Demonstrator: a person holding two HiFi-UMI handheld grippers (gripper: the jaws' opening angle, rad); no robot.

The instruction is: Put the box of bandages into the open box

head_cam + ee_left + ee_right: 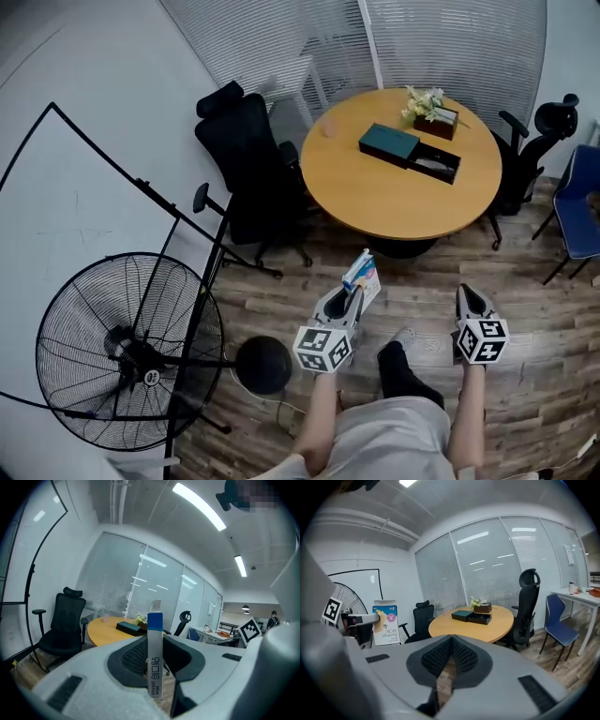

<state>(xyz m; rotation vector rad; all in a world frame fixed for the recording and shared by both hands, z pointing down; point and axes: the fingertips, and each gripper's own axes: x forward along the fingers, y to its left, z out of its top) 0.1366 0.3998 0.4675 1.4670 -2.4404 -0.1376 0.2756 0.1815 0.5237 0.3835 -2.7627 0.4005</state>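
Observation:
My left gripper [351, 298] is shut on a blue-and-white box of bandages [363, 275] and holds it upright over the wooden floor, short of the round table [375, 197]. In the left gripper view the bandage box [155, 653] stands edge-on between the pads. An open black box [438, 165] lies on the table beside its dark teal lid [388, 142]. To the right, my right gripper [472, 302] is shut with nothing in it. From the right gripper view, its closed jaws [451, 639] point toward the open box [483, 618], with the bandage box [386, 623] at the left.
A small box of flowers [432, 113] stands at the table's far side. Black office chairs [251, 159] flank the table and a blue chair [581, 202] is at the right. A large floor fan [129, 352] and a whiteboard frame stand at the left.

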